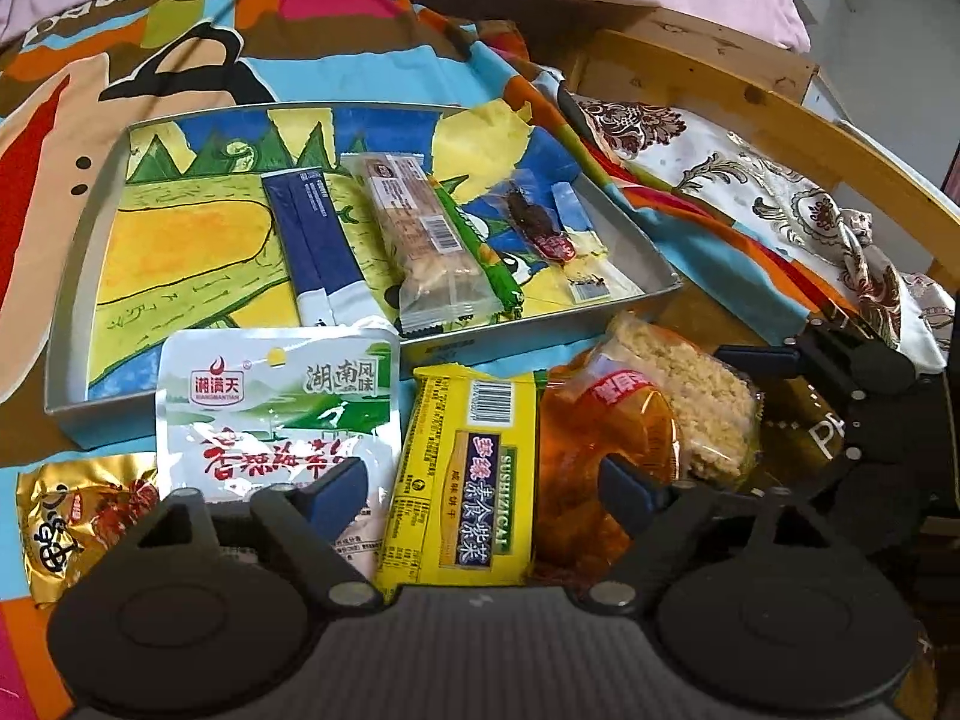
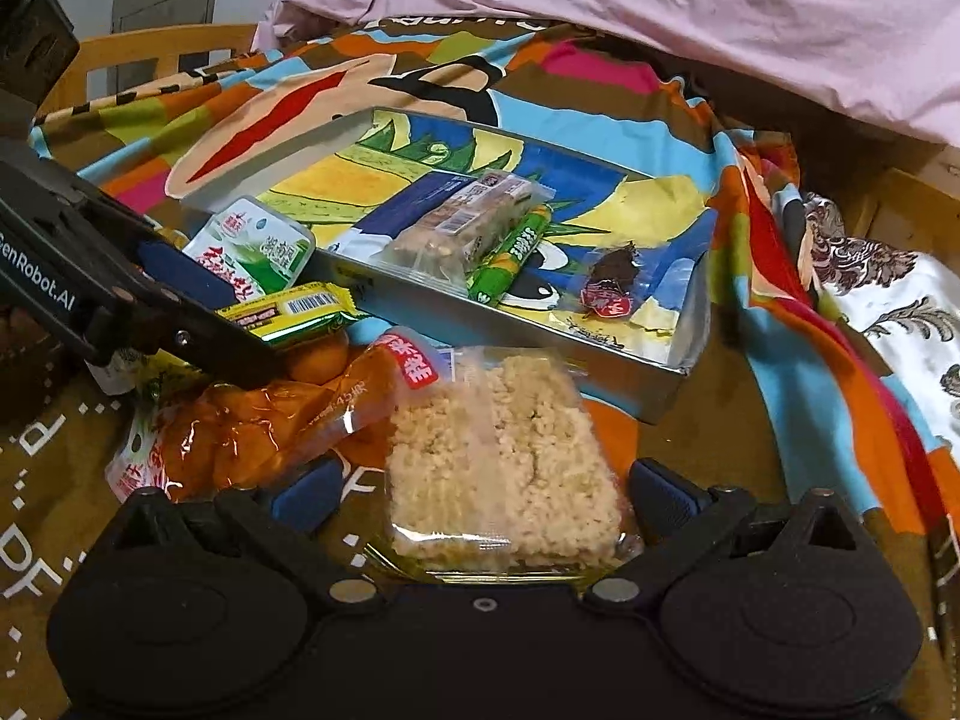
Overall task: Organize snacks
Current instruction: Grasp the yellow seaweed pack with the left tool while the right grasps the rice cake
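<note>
From the left wrist, the left tongs (image 1: 483, 489) stood wide open around the yellow snack pack (image 1: 465, 474), hiding its bottom end. The tray (image 1: 66, 324) had bare room at its left (near wall partly covered).

From the right wrist, the right tongs (image 2: 483, 489) gaped around the rice cake (image 2: 501, 462), not squeezing.

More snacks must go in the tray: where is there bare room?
The tray's left half is bare, from its left wall to the blue sachets. The right half is crowded with the nut bar, green stick and dark candy.
</note>
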Motion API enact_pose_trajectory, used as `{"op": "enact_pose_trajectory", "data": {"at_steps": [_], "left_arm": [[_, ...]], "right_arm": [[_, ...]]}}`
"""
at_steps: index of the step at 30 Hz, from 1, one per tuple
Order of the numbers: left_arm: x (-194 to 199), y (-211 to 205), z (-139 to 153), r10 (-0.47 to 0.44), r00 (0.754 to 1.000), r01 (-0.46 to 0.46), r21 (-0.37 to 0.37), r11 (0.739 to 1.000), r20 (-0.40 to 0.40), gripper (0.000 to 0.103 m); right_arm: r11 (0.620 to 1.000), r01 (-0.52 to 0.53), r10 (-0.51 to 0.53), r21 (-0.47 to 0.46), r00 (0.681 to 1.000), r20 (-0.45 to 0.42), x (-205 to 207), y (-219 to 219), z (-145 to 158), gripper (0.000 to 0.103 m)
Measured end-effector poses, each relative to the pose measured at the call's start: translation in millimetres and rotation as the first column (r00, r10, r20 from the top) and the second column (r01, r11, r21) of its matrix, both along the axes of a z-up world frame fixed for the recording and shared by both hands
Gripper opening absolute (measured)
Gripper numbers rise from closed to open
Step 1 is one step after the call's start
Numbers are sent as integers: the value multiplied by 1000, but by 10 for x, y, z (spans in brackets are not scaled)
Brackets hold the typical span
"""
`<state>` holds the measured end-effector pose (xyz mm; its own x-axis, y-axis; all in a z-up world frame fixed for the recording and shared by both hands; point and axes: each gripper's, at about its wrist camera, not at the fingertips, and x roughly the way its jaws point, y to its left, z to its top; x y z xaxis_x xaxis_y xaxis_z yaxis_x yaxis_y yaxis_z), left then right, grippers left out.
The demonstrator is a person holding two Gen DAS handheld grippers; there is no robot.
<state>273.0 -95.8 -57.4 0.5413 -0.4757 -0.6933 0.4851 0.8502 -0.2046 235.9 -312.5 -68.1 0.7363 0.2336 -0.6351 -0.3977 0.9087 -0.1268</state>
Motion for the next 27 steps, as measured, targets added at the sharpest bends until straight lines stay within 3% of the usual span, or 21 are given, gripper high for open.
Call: {"op": "enact_pose_trajectory", "data": {"at_steps": [4, 9, 17, 22, 27], "left_arm": [[-11, -16, 20, -5, 1000, 4, -16, 1000, -15, 75], [-19, 17, 29, -2, 998, -2, -61, 998, -63, 54], [32, 60, -31, 60, 993, -68, -77, 995, -101, 54], [25, 39, -63, 95, 989, -105, -87, 991, -111, 54], [-86, -10, -21, 154, 984, -161, -65, 985, -93, 53]], "right_arm": [[1000, -3, 3, 19, 1000, -1, -24, -15, 22, 91], [999, 4, -3, 45, 1000, -20, -50, -25, 66, 82], [999, 20, -18, 47, 999, -46, -22, -23, -1, 89], [995, 57, -52, 84, 997, -56, -26, -42, -5, 87], [993, 105, -102, 60, 993, -58, -64, 27, 21, 82]]}}
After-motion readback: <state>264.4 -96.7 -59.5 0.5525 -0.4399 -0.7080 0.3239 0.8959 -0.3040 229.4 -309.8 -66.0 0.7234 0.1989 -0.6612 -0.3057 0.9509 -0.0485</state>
